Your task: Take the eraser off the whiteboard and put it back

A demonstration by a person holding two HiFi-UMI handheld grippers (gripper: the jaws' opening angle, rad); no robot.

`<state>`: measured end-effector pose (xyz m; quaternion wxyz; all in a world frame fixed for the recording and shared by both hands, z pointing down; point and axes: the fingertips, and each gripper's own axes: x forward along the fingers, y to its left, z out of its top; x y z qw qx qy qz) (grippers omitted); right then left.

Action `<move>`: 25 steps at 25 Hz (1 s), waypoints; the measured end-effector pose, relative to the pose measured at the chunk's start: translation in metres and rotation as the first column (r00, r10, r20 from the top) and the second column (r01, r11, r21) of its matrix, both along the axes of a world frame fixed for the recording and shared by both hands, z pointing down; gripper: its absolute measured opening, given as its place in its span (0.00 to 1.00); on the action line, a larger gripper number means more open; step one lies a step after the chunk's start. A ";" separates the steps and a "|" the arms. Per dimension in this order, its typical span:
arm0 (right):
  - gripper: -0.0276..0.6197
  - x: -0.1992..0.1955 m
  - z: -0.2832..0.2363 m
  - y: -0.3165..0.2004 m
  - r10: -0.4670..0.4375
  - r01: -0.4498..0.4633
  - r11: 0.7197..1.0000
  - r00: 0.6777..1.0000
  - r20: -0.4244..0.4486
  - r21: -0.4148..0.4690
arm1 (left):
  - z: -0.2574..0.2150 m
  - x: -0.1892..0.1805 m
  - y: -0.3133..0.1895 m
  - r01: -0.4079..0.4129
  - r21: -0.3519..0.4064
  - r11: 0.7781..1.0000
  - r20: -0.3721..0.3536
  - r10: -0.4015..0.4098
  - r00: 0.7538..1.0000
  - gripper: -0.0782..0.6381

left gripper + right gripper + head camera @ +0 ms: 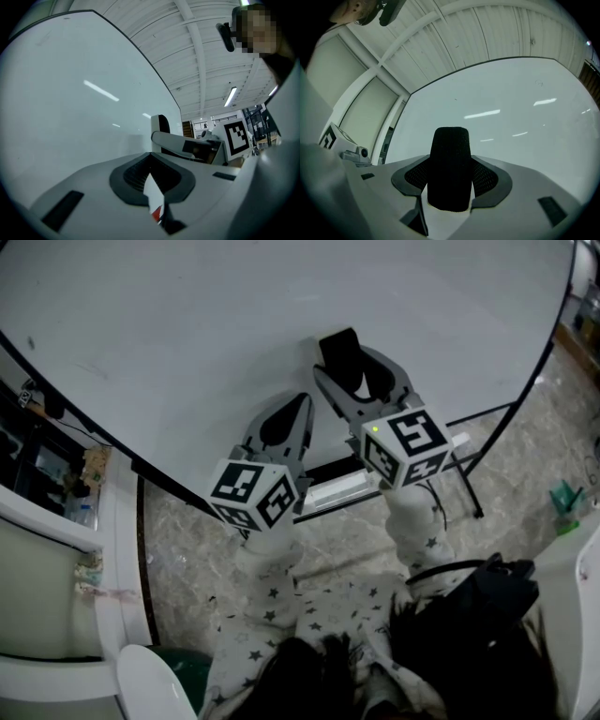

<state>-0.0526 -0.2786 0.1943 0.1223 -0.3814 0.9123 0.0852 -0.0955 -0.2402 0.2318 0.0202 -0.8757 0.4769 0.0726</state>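
Note:
The black eraser [340,352] is off the whiteboard [216,315], held just in front of its lower part. My right gripper [356,371] is shut on the eraser. In the right gripper view the eraser [450,164] stands upright between the jaws, with the whiteboard [520,117] behind it. My left gripper [302,401] is to the left of the right one and a little lower, its jaws closed to a point with nothing held. In the left gripper view, the left gripper [151,157] faces the whiteboard [70,93], and the eraser [162,124] shows in the right gripper [187,145].
The board's tray [337,488] runs under both grippers, and a black stand leg [469,486] slants to the floor on the right. White furniture [56,531] stands at the left. A small green object [565,498] sits on the marble floor at the right.

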 end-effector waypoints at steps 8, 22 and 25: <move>0.44 -0.034 -0.024 -0.012 0.037 -0.036 0.997 0.999 -0.015 0.068 | -0.005 -0.034 -0.011 0.015 0.008 1.000 0.007 -0.015 1.000 0.11; 0.44 -0.032 -0.030 -0.015 0.143 -0.132 0.983 0.986 -0.081 0.128 | 0.001 -0.025 -0.001 0.011 0.026 1.000 0.034 -0.011 0.999 0.11; 0.44 -0.030 -0.028 -0.018 0.157 -0.146 0.981 0.984 -0.084 0.127 | 0.003 -0.022 -0.003 0.006 0.025 1.000 0.033 -0.007 0.999 0.11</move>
